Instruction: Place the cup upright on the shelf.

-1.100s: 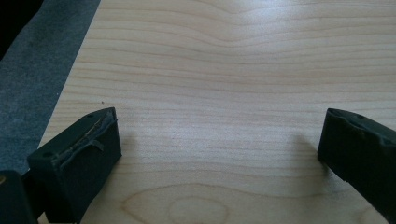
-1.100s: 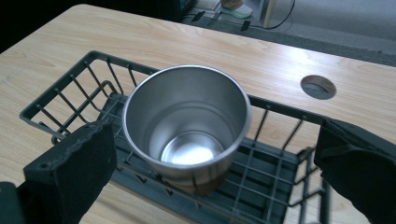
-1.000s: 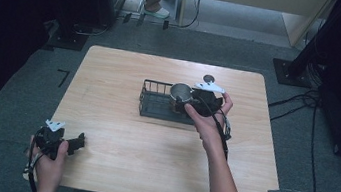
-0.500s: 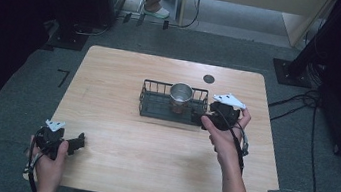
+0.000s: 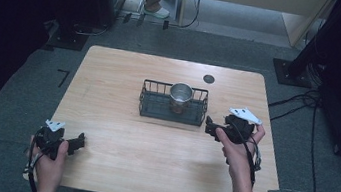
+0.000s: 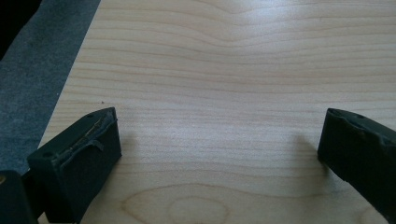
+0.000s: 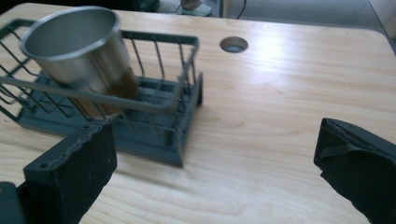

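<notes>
On the wood-grain table [image 5: 151,144]: steel cup [image 5: 181,93] in wire rack [image 5: 149,104] | both grippers' fingers spread wide, empty.

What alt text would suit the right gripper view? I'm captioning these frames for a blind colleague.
A shiny metal cup stands upright inside a dark wire basket on a light wooden table, seen past the right gripper, whose two black jaws stand wide apart with nothing between them. A round hole in the tabletop lies beyond the basket.

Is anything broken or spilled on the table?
Nothing looks broken or spilled. The metal cup stands upright inside the black wire rack on the wooden table. Both grippers are open and empty.
</notes>
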`<state>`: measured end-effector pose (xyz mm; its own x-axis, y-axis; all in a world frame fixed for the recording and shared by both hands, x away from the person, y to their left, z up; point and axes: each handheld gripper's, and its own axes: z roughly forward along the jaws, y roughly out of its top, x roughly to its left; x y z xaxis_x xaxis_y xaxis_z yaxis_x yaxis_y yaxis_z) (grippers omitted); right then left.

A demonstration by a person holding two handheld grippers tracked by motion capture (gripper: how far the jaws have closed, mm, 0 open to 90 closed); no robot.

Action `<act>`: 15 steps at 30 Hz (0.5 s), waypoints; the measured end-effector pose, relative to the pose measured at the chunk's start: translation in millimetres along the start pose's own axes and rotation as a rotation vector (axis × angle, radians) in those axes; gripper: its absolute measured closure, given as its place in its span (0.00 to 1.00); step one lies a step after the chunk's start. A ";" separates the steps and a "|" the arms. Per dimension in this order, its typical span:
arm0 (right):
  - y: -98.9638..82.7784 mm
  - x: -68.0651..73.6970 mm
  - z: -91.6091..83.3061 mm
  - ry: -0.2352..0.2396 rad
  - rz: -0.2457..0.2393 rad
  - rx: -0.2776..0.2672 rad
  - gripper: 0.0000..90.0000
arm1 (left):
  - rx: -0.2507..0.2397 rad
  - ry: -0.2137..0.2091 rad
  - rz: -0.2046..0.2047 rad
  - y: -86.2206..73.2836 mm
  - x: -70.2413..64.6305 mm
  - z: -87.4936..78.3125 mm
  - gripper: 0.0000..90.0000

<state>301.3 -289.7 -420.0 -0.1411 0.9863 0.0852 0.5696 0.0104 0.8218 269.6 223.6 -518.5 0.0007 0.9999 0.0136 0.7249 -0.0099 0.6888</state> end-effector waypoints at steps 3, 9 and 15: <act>-8.2 -8.4 -2.5 -0.016 0.005 0.005 0.00 | 0.000 0.000 0.000 0.0 0.0 0.0 0.00; -29.5 -25.3 -6.5 -0.051 0.033 0.022 0.00 | 0.000 0.000 0.000 0.0 0.0 0.0 0.00; -54.1 -41.9 -8.7 -0.085 0.066 0.052 0.00 | 0.000 0.000 0.000 0.0 0.0 0.0 0.00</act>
<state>269.4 -333.0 -463.1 -0.0339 0.9955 0.0883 0.6167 -0.0487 0.7857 269.6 223.6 -518.5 0.0006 0.9999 0.0135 0.7249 -0.0097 0.6888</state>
